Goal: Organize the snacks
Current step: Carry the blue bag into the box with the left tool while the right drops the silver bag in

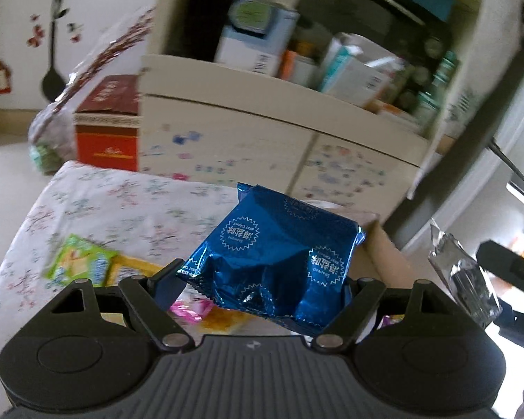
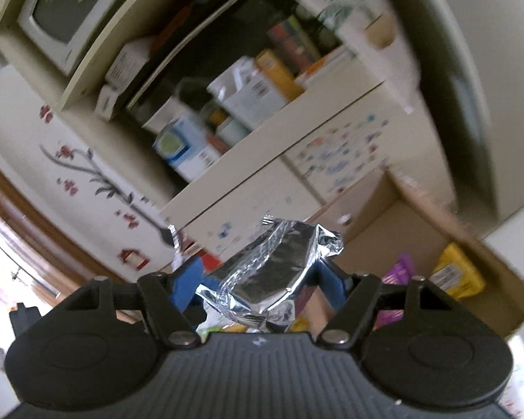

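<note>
My left gripper [image 1: 262, 279] is shut on a blue foil snack packet [image 1: 272, 251] and holds it in the air above the flowered table. My right gripper [image 2: 258, 279] is shut on a crumpled silver foil packet [image 2: 272, 272], lifted beside the cardboard box [image 2: 499, 265]. The silver packet also shows at the right of the left wrist view [image 1: 464, 276]. The box holds a yellow packet [image 2: 457, 276] and a purple packet [image 2: 398, 272]. A green packet [image 1: 80, 262], a yellow one [image 1: 223, 321] and a pink one [image 1: 188, 309] lie on the table under the left gripper.
A flowered tablecloth [image 1: 97, 202] covers the table. Behind it stands a cream cabinet [image 1: 262, 129] with open shelves full of boxes and bottles. A red box [image 1: 108, 125] and a plastic bag [image 1: 45, 132] stand at the left. The cardboard box edge shows in the left view [image 1: 380, 251].
</note>
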Action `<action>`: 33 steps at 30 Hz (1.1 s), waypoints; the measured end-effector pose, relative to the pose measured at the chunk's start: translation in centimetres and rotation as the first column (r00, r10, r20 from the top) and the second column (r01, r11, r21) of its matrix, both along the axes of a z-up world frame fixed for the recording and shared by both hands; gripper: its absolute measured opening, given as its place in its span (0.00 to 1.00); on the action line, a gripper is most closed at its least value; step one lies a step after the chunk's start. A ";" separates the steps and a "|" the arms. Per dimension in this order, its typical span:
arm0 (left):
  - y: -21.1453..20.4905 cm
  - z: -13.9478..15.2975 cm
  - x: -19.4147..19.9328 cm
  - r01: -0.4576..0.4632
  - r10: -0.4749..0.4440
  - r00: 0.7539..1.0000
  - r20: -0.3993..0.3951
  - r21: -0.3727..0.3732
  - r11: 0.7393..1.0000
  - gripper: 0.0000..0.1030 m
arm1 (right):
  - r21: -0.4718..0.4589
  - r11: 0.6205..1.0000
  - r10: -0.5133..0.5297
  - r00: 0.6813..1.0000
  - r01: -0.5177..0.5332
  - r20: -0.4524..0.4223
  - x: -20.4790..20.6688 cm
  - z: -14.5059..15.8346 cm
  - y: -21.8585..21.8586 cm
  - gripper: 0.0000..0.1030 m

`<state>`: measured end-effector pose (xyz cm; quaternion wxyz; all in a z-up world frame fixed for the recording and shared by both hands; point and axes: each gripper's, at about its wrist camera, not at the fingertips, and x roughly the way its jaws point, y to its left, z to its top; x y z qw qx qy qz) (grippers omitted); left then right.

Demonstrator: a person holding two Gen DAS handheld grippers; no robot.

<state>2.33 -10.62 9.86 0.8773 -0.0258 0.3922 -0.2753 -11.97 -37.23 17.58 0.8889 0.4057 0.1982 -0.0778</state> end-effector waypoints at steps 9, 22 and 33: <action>-4.6 -0.8 -2.5 0.145 -0.144 0.989 0.013 -0.017 0.989 0.83 | -0.049 0.990 -0.132 0.991 0.130 -0.034 -1.6 0.1 -1.9 0.70; -8.7 -2.3 -4.2 0.274 -0.274 0.962 0.008 -0.002 0.962 0.89 | -0.001 0.974 -0.224 0.971 0.225 -0.082 -2.1 -1.2 -3.7 0.72; -8.2 -1.5 -4.6 0.253 -0.253 0.967 0.017 0.009 0.967 1.00 | 0.022 0.966 -0.252 0.960 0.256 -0.119 -1.8 -1.8 -4.1 0.83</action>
